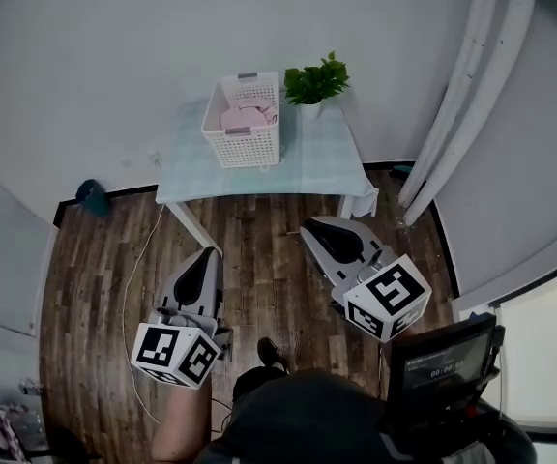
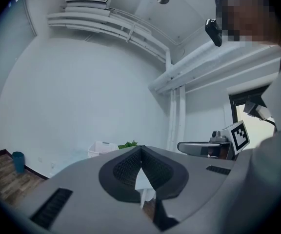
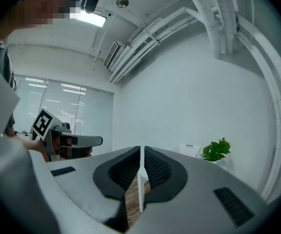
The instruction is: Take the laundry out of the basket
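**Checker:** State of the left tongs?

**Me:** My left tongs are closed. The tips meet and nothing is caught between them. They point level toward the bench, above the plank floor and well short of the bench's near edge.

**Checker:** And the right?

**Me:** My right tongs are closed as well, jaws flat against each other and empty. They are to the right of the left pair, also above the floor. They are nearer the bench's front right corner but clear of it.

**Checker:** Where is the laundry?

**Me:** The laundry is pink and lies inside the white slatted basket, below the rim. I cannot tell how many pieces there are. Neither pair of tongs is near it.

**Checker:** Where is the basket?

**Me:** It stands upright on the bench, toward the back, close to the wall. A pale checked cloth covers the bench. A green plant in a white pot stands just beside the basket on its right, at the back right corner.

**Checker:** Other items?

**Me:** A small teal bin sits on the floor against the wall, left of the bench. A white cable trails across the floor from the bench's left side, past my left tongs.
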